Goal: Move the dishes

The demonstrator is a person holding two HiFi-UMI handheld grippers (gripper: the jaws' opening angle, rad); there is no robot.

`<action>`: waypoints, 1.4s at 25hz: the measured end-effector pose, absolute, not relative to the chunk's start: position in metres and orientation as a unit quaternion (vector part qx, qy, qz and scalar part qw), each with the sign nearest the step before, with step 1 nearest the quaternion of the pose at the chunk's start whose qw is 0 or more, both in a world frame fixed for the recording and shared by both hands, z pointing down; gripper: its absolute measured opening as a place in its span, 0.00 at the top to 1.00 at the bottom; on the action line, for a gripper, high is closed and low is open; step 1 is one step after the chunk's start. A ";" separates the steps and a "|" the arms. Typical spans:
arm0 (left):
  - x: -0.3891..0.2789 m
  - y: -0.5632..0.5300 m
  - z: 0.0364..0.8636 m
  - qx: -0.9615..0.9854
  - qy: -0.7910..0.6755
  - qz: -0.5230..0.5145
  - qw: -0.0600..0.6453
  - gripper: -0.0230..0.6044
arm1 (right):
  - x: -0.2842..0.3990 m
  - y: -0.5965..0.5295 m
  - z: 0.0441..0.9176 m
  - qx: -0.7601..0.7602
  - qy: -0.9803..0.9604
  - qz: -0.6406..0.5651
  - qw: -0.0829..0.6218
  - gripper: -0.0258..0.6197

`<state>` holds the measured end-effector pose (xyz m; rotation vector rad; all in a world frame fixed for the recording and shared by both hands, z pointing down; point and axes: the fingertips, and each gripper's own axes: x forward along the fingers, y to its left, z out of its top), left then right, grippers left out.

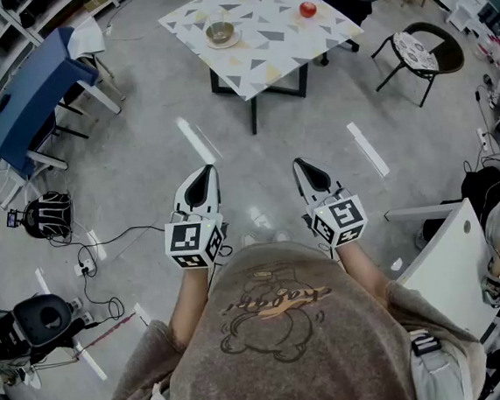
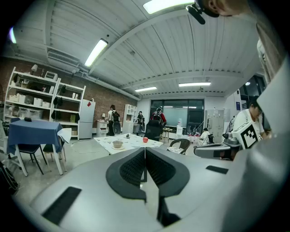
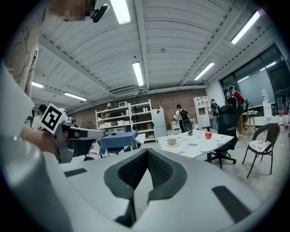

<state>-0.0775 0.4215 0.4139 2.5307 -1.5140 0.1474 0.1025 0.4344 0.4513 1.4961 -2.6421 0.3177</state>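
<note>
A bowl on a saucer (image 1: 221, 34) stands on the white patterned table (image 1: 288, 46) far ahead, with a red apple (image 1: 307, 9) to its right. The same bowl (image 2: 118, 144) and apple (image 2: 145, 140) show small in the left gripper view, and the bowl (image 3: 171, 142) and apple (image 3: 208, 135) again in the right gripper view. My left gripper (image 1: 201, 184) and right gripper (image 1: 309, 177) are held side by side in front of my chest, well short of the table. Both are shut with nothing between the jaws.
A blue-covered table (image 1: 33, 92) stands at the left, a black chair (image 1: 420, 51) at the right of the patterned table. Cables and a black bag (image 1: 47, 214) lie on the floor at left. A white desk (image 1: 454, 263) with a seated person is at right.
</note>
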 end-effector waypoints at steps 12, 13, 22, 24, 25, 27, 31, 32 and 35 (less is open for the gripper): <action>-0.090 0.409 0.425 0.867 -0.487 0.049 0.091 0.93 | 0.077 0.425 0.458 0.494 -0.862 0.107 0.036 0.97; -0.090 0.407 0.426 0.869 -0.484 0.049 0.090 0.93 | 0.076 0.424 0.458 0.497 -0.860 0.106 0.035 0.97; -0.098 0.375 0.422 0.874 -0.477 0.046 0.083 0.93 | 0.065 0.397 0.460 0.506 -0.855 0.106 0.032 0.97; -0.100 0.366 0.423 0.874 -0.477 0.046 0.083 0.93 | 0.064 0.387 0.462 0.505 -0.856 0.106 0.034 0.97; -0.100 0.360 0.424 0.873 -0.478 0.046 0.083 0.93 | 0.063 0.381 0.463 0.504 -0.856 0.105 0.035 0.97; -0.102 0.345 0.425 0.872 -0.481 0.046 0.083 0.93 | 0.063 0.365 0.463 0.503 -0.857 0.105 0.035 0.97; -0.102 0.311 0.429 0.866 -0.491 0.044 0.084 0.93 | 0.064 0.328 0.465 0.498 -0.860 0.103 0.031 0.97; -0.102 0.302 0.430 0.865 -0.493 0.044 0.084 0.93 | 0.064 0.317 0.465 0.496 -0.862 0.104 0.030 0.97; -0.098 0.272 0.429 0.862 -0.499 0.041 0.084 0.93 | 0.064 0.285 0.464 0.487 -0.867 0.101 0.032 0.97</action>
